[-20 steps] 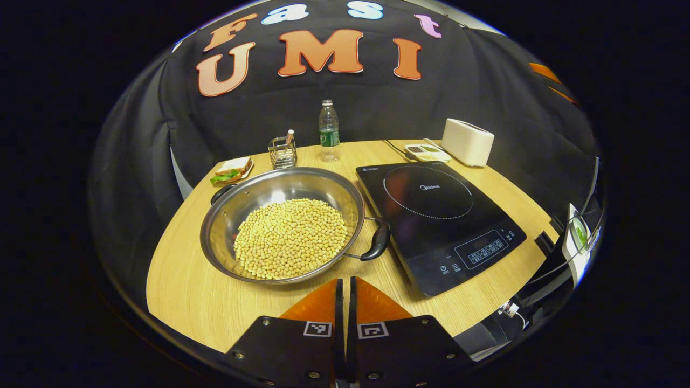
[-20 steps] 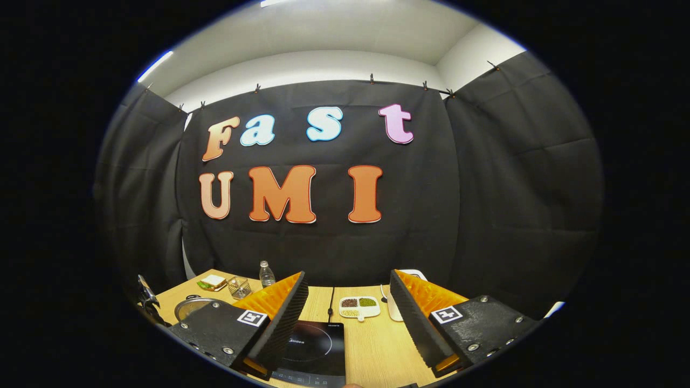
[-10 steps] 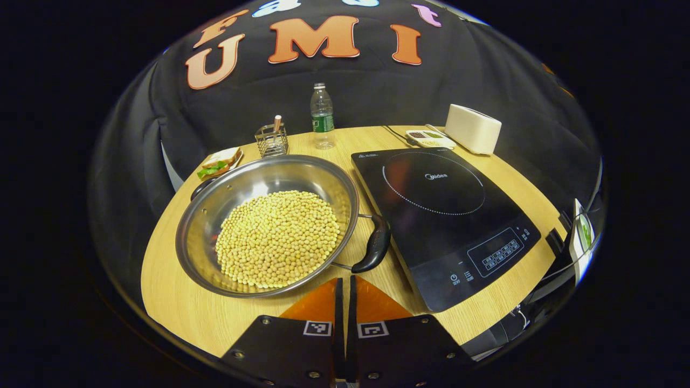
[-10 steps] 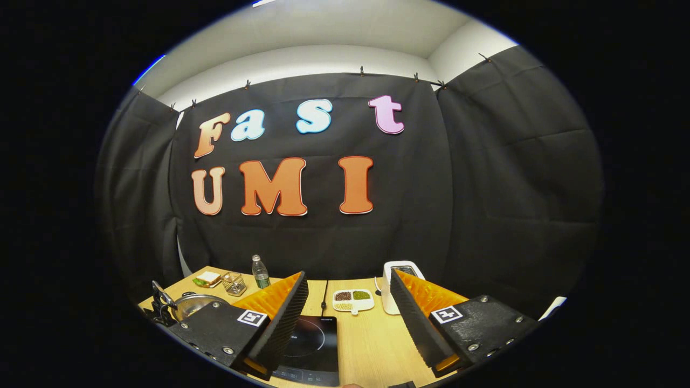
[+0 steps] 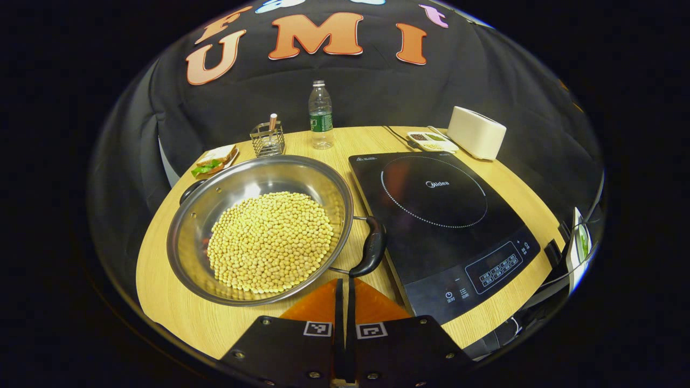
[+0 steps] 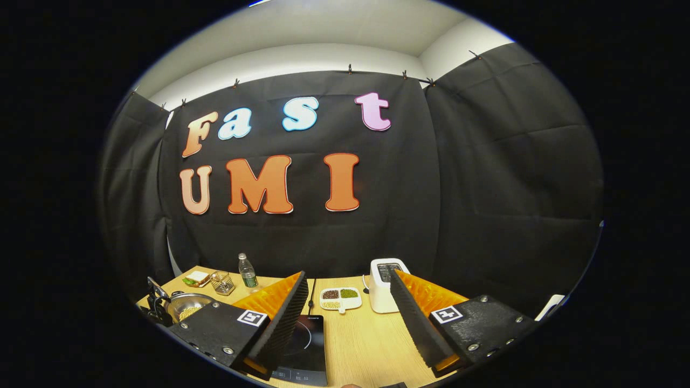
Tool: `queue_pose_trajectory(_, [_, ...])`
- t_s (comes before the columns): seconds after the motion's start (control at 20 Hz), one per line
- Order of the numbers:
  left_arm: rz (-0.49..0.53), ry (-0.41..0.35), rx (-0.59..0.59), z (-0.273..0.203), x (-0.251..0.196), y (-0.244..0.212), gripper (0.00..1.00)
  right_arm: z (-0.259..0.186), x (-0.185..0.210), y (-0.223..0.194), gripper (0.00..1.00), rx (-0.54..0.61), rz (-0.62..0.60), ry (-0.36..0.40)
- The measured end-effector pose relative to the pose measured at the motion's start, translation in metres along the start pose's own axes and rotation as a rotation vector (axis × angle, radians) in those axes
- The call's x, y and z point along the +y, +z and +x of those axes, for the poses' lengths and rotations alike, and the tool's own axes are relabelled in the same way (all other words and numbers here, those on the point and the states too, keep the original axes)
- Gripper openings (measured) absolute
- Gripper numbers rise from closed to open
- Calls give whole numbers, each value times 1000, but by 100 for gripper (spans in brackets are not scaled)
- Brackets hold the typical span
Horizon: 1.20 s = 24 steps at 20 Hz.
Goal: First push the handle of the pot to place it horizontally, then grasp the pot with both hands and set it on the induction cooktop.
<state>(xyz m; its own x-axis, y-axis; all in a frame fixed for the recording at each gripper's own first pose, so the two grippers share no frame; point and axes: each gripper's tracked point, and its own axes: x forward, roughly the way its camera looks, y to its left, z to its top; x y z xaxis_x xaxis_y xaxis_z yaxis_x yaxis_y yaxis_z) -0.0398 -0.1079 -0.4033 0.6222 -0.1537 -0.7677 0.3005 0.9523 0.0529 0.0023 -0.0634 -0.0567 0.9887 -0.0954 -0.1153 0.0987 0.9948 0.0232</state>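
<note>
A wide, shallow stainless-steel pot [image 5: 259, 229] sits on the left half of a light wooden table [image 5: 167, 291], just beside a black induction cooktop [image 5: 439, 215] on its right. The pot's bowl is shiny and round, with a thin rolled rim, and it holds a flat heap of pale yellow soybeans [image 5: 269, 242] covering most of its bottom. It has two dark handles. The near handle [image 5: 371, 247] is a curved black grip on two thin metal rods; it lies in the narrow gap between the pot's rim and the cooktop's left edge. The far handle [image 5: 190, 189] peeks out behind the rim on the opposite side.

In the left gripper view, the left gripper [image 5: 345, 293] is low over the table's near edge, its two fingers pressed together with a thin slit between them and nothing held. Its tips point at the lower end of the near handle and are very close to it; whether they touch it cannot be told.

In the right gripper view, the right gripper [image 6: 347, 318] is held above the table with its fingers spread wide apart, holding nothing, well apart from the pot.

Behind the pot stand a water bottle [image 5: 321, 116], a wire utensil holder [image 5: 267, 140] and a sandwich [image 5: 213, 160] on a plate. A white toaster [image 5: 477, 139] and a small divided dish [image 5: 431, 141] sit behind the cooktop.
</note>
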Motion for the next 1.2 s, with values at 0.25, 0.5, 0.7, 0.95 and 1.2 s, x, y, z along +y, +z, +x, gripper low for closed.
queue_pose_trajectory(0.25, [9,1,-4,8,-3,6,2,3,-3,0,95,-4,-6,-7])
queue_pose_trajectory(0.5, [15,-1,-9,15,-5,12,2,5,-5,-4,95,3,-5,-13])
queue_pose_trajectory(0.7, [22,1,-12,22,-6,17,2,8,-7,-8,95,12,-11,-18])
queue_pose_trajectory(0.95, [32,-1,-16,31,-7,24,2,13,-8,-11,100,19,-15,-22])
queue_pose_trajectory(1.2, [18,-13,-17,38,-9,30,2,19,-8,-16,100,31,-21,-23])
